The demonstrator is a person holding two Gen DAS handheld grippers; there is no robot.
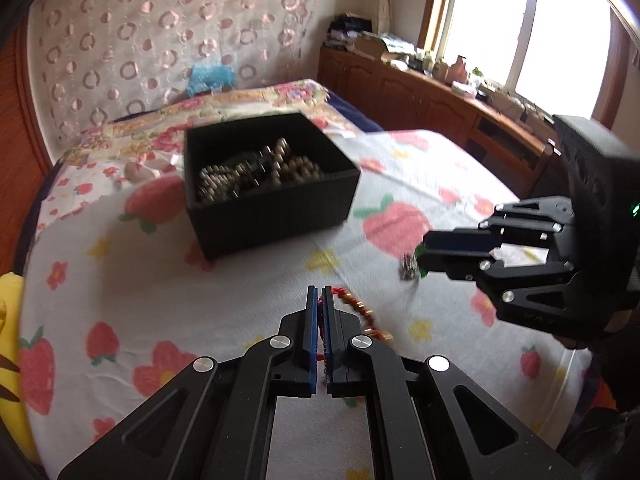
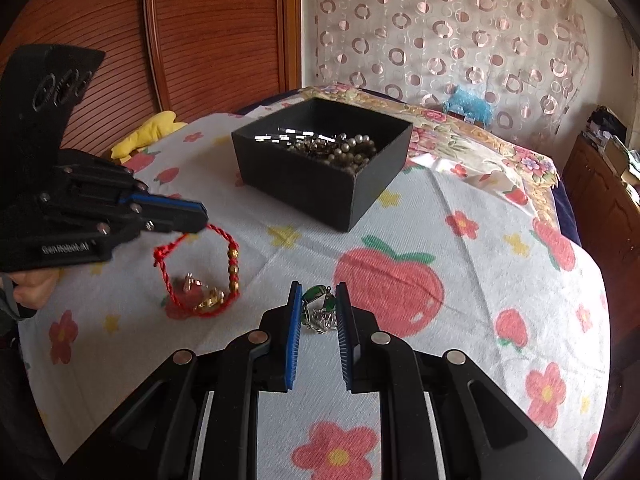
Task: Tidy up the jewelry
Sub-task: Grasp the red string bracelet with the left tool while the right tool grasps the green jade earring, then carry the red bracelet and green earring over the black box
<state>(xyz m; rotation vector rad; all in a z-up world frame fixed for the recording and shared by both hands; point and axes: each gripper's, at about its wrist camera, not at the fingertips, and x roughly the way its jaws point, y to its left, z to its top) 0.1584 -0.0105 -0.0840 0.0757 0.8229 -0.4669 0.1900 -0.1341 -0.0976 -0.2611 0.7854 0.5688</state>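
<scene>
Strawberry-print bedspread carries a black box of beads at its far side. Left gripper pinches the red cord bracelet; right gripper clasps a green-stoned piece. Lift both clear, then release inside the box

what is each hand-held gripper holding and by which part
Left hand-held gripper: red cord bracelet, pinched at the top of its loop. Right hand-held gripper: green-stone silver piece, gripped across its middle.
</scene>
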